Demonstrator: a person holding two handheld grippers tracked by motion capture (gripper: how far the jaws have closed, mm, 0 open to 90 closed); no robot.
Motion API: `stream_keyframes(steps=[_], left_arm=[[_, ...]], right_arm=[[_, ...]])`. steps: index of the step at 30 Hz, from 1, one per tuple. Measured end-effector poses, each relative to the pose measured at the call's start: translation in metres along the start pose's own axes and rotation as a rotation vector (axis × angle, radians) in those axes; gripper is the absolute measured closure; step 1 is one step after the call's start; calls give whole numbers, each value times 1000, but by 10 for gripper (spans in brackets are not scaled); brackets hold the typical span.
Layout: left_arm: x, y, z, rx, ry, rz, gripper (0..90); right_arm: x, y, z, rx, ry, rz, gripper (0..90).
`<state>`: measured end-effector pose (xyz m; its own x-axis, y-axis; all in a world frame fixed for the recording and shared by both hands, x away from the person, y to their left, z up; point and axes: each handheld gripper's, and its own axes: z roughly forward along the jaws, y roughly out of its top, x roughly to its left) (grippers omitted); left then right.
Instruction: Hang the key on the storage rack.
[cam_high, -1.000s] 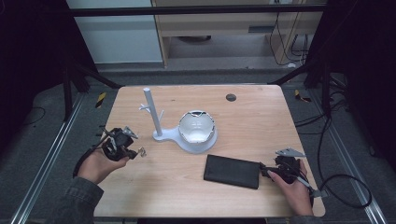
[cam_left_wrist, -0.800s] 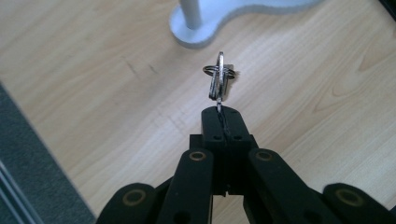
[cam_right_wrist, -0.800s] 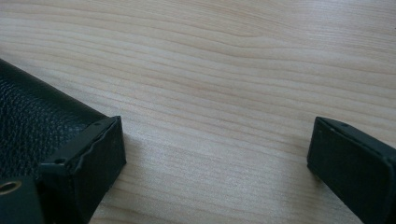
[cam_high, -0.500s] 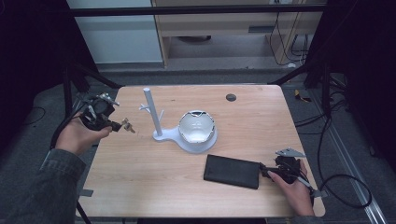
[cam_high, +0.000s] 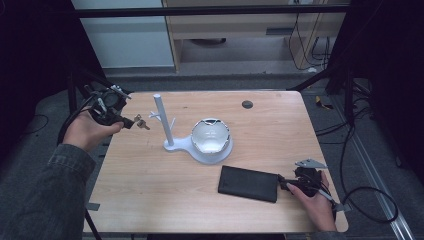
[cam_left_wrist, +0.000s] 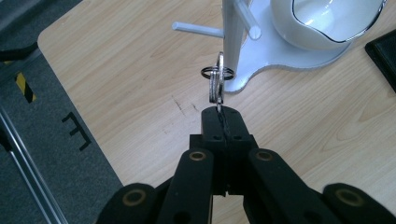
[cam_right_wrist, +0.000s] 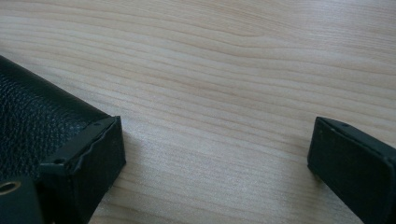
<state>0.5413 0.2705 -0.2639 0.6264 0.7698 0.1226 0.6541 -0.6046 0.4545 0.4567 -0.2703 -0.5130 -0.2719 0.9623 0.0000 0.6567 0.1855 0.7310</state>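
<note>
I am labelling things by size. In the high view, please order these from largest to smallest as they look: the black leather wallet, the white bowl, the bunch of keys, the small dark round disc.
1. Black leather wallet
2. White bowl, close to the wallet; unsure
3. Bunch of keys
4. Small dark round disc, much like the keys

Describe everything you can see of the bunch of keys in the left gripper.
The bunch of keys looks like silvery metal: a few flat keys threaded on a dark split ring. It is pinched by one key's edge between the shut jaws of the left gripper and held in the air above the wooden table. It hangs just in front of the white key stand, near its side pegs; contact cannot be told.
</note>
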Motion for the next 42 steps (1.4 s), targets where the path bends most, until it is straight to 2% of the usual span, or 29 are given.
stream_keyframes(steps=[3, 11, 25, 28, 34, 42], left_arm=[[-3, 4, 0, -10, -2, -6, 900], [-7, 11, -2, -10, -6, 11, 900], [-6, 12, -1, -10, -8, 14, 900], [-7, 12, -1, -19, -14, 5, 900], [-7, 14, 0, -14, -18, 26, 900], [-7, 17, -1, -17, -20, 28, 900]], right_arm=[[0, 0, 0, 0, 0, 0, 44], [0, 0, 0, 0, 0, 0, 44], [0, 0, 0, 0, 0, -3, 44], [0, 0, 0, 0, 0, 0, 44], [0, 0, 0, 1, 0, 0, 44], [0, 0, 0, 0, 2, -2, 44]])
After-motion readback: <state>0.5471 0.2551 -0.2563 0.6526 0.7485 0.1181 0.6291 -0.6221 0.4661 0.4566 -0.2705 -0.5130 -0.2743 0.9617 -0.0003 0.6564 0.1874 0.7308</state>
